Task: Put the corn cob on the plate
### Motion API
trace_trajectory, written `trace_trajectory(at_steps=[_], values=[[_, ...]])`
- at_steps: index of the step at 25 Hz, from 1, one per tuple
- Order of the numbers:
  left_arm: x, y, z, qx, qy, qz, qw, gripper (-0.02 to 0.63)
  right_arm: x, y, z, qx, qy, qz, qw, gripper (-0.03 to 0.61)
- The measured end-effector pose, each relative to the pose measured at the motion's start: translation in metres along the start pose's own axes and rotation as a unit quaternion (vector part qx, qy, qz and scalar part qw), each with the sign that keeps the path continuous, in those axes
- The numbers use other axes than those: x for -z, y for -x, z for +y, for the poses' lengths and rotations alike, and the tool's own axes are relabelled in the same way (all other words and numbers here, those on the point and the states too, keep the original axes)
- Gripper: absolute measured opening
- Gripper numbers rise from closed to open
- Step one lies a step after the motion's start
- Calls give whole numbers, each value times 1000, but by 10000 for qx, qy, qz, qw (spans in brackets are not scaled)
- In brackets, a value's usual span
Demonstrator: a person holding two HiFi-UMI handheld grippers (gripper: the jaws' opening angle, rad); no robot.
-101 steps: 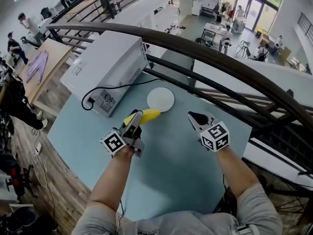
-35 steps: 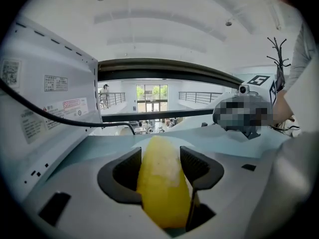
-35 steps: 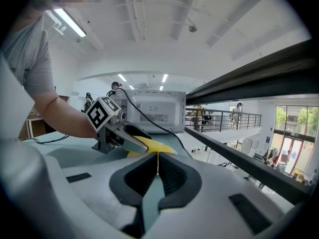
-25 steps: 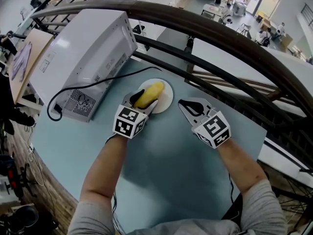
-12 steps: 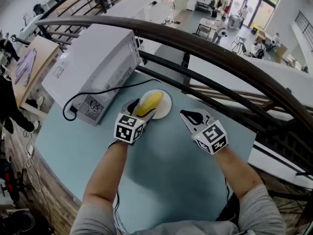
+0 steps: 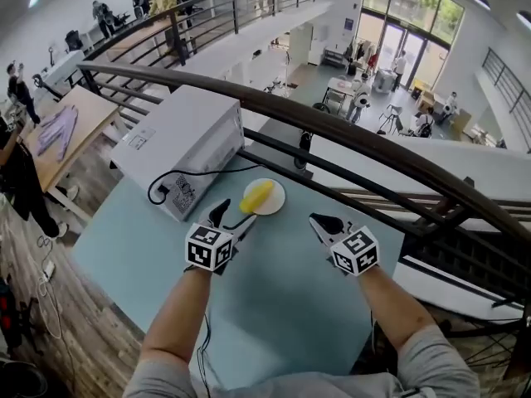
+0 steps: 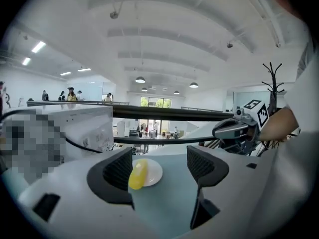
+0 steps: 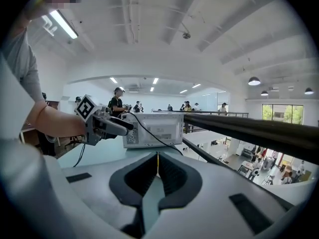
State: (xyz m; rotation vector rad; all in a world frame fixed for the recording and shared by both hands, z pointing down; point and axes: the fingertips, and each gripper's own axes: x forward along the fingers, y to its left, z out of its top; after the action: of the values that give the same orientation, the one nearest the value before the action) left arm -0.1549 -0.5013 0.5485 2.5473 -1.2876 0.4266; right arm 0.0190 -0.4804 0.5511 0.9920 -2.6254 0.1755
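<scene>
The yellow corn cob lies on the small white plate at the far side of the pale blue table. My left gripper hangs just short of the plate, raised off the table. Its jaws have just been opening and stand wide, with nothing between them. In the left gripper view the corn cob and plate sit beyond the left pad. My right gripper floats to the right of the plate, its pads shut together and empty.
A white box-shaped appliance with a black cable stands left of the plate. A dark metal railing curves along the table's far edge, with an atrium drop behind it. People stand at desks at far left.
The left gripper has let go of the corn cob, which now rests on the plate. Both grippers have risen and drawn back from the plate toward me.
</scene>
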Motion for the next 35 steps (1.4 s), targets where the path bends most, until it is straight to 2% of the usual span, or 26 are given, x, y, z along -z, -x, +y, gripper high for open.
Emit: trace_trajectory(at_steps=[4, 13, 20, 24, 27, 32, 35], values=[[-16, 41, -21, 88, 131, -204, 9997, 341, -16, 30, 18, 121, -98, -40, 9999, 18], [-47, 126, -79, 625, 282, -705, 9952, 339, -27, 96, 69, 334, -361, 17, 9988, 18], [-41, 185, -128, 964, 506, -885, 9901, 333, -29, 157, 99, 572, -487, -77, 9971, 18], [-36, 211, -165, 885, 871, -967, 9875, 314, -38, 186, 105, 392, -421, -257, 9980, 18], [-33, 230, -196, 686, 1046, -1061, 9865, 268, -35, 203, 106, 150, -361, -313, 9987, 18], [-48, 275, -241, 654, 1065, -1467, 9813, 233, -33, 220, 119, -344, -332, -410, 9980, 17], [-58, 310, -251, 514, 1026, -1741, 9780, 167, -26, 226, 134, -528, -526, -368, 9965, 17]])
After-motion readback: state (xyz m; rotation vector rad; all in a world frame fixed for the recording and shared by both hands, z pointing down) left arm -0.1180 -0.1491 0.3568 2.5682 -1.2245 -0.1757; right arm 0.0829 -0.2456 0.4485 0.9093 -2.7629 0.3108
